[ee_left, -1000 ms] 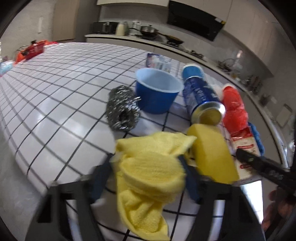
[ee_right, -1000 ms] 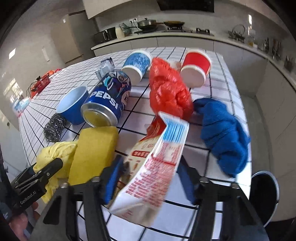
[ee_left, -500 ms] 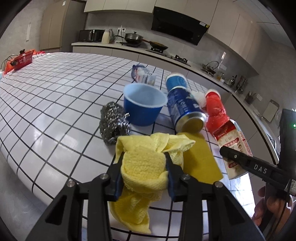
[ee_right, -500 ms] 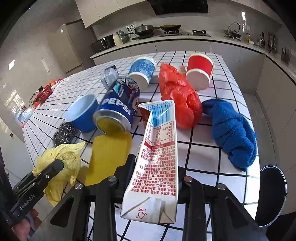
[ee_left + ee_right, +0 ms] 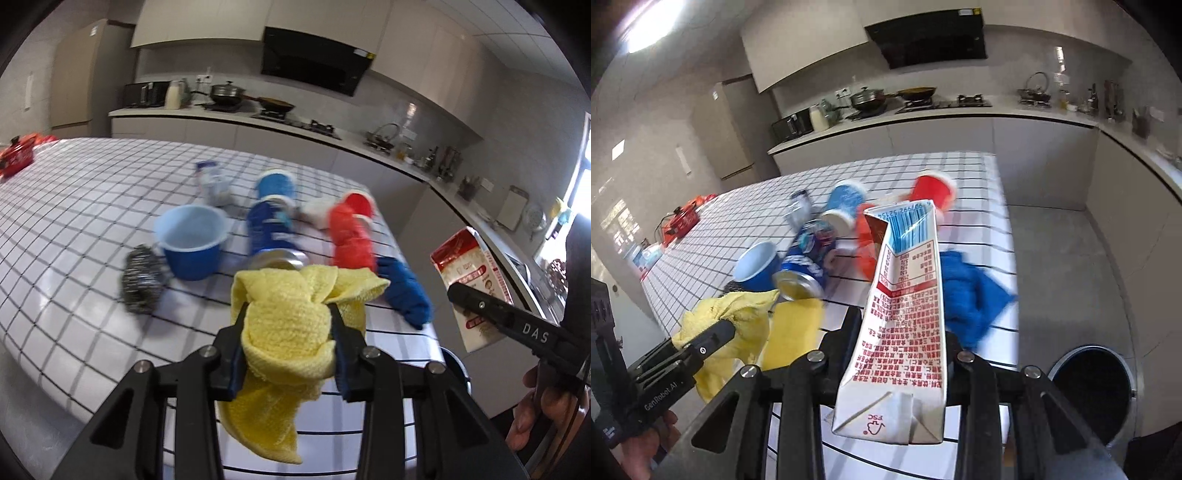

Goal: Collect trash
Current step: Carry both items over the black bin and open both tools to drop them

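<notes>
My left gripper (image 5: 288, 332) is shut on a yellow cloth (image 5: 284, 347) and holds it up off the tiled counter (image 5: 74, 229); the cloth also shows in the right wrist view (image 5: 735, 325). My right gripper (image 5: 901, 332) is shut on a red and white milk carton (image 5: 905, 302), lifted above the counter's near edge; the carton also shows in the left wrist view (image 5: 472, 288). A Pepsi can (image 5: 273, 236), a red plastic bag (image 5: 351, 240) and red (image 5: 932, 190) and blue (image 5: 846, 195) paper cups lie on the counter.
A blue bowl (image 5: 192, 243), a steel scourer (image 5: 140, 277), a blue cloth (image 5: 402, 291) and a yellow sponge (image 5: 794, 328) lie on the counter. A round black bin (image 5: 1093, 387) stands on the floor at the right, below the counter edge. A red pot (image 5: 16, 158) sits far left.
Both grippers closed on their items and rose: the yellow cloth and the milk carton lifted off the counter and the views pulled back.
</notes>
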### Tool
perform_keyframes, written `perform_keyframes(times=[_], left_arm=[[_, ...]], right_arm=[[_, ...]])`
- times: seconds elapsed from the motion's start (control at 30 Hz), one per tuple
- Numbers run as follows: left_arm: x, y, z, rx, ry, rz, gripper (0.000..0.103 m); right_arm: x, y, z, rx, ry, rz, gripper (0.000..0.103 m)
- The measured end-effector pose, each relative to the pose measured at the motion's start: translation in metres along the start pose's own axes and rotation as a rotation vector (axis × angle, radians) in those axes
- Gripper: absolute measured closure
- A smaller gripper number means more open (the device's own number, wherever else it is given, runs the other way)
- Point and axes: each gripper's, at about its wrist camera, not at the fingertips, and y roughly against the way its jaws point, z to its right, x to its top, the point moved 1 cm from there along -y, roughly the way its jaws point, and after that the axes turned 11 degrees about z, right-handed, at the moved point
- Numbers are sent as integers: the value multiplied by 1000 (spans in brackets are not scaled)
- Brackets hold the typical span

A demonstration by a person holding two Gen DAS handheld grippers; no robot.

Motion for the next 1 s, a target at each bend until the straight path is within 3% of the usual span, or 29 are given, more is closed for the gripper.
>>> perform_keyframes(times=[0.6, 1.0], left_arm=[[-44, -38, 185, -259, -161, -102, 64], [-96, -70, 275, -324, -228, -203, 64]], right_arm=[[-34, 104, 186, -204, -74, -7, 69], [-84, 121, 290, -162, 61, -103, 69]])
